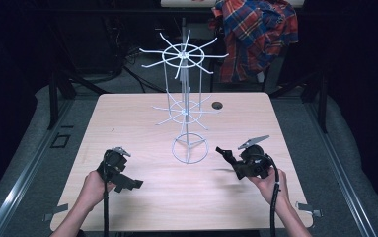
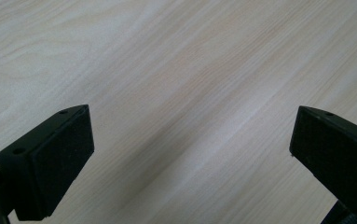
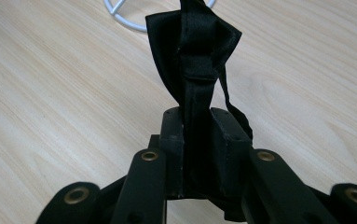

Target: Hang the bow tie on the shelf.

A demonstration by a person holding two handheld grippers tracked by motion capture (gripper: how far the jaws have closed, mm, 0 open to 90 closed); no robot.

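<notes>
A white wire display stand rises from a ring base in the middle of the wooden table, with two tiers of radiating hooks. My right gripper is shut on a black bow tie, just right of the stand's base and slightly above the table. In the right gripper view the bow tie sticks up from between the closed jaws of the right gripper, with the stand's base ring beyond it. My left gripper hovers at the front left, open, with bare wood between its jaws.
A red and blue plaid shirt hangs behind the table at the back right. A small dark round hole sits in the tabletop right of the stand. Dark floor and metal frame rails surround the table.
</notes>
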